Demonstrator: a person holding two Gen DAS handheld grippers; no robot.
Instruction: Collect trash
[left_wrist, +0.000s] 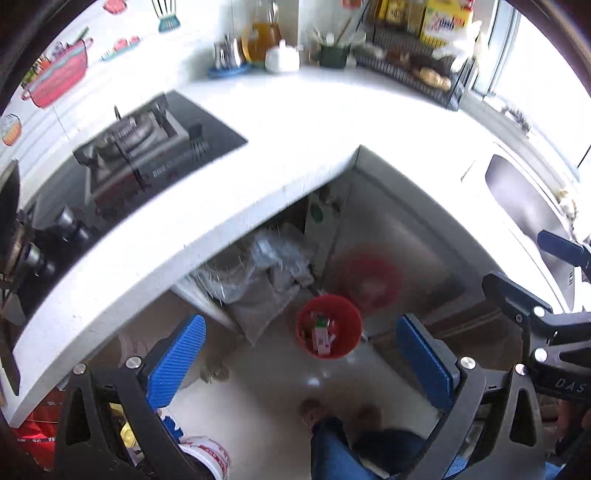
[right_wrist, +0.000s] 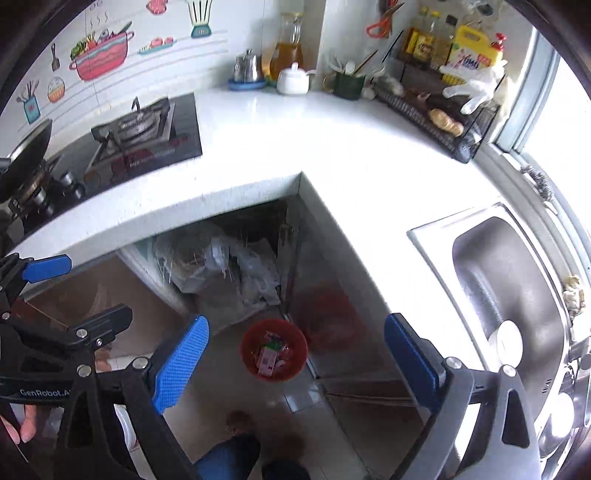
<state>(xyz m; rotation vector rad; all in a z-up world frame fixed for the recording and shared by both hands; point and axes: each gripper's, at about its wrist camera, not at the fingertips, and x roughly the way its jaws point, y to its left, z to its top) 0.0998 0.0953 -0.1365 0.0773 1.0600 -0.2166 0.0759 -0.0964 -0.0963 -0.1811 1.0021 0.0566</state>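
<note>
A red trash bin (left_wrist: 328, 326) stands on the floor by the corner of the counter, far below both grippers, with a pink carton and other wrappers inside. In the right wrist view the same bin (right_wrist: 274, 349) shows its litter too. My left gripper (left_wrist: 303, 354) is open, its blue pads wide apart with nothing between them. My right gripper (right_wrist: 295, 354) is open too and holds nothing. Each gripper shows at the edge of the other's view: the right gripper (left_wrist: 532, 273) at the right, the left gripper (right_wrist: 77, 291) at the left.
The white L-shaped counter (right_wrist: 295, 140) carries a gas hob (right_wrist: 144, 133), a pan, an oil jug, a white pot and a wire rack (right_wrist: 443, 118) of bottles. A steel sink (right_wrist: 513, 295) lies right. Plastic bags (right_wrist: 229, 266) fill the open cupboard. A person's jeans and feet (left_wrist: 340, 417) show below.
</note>
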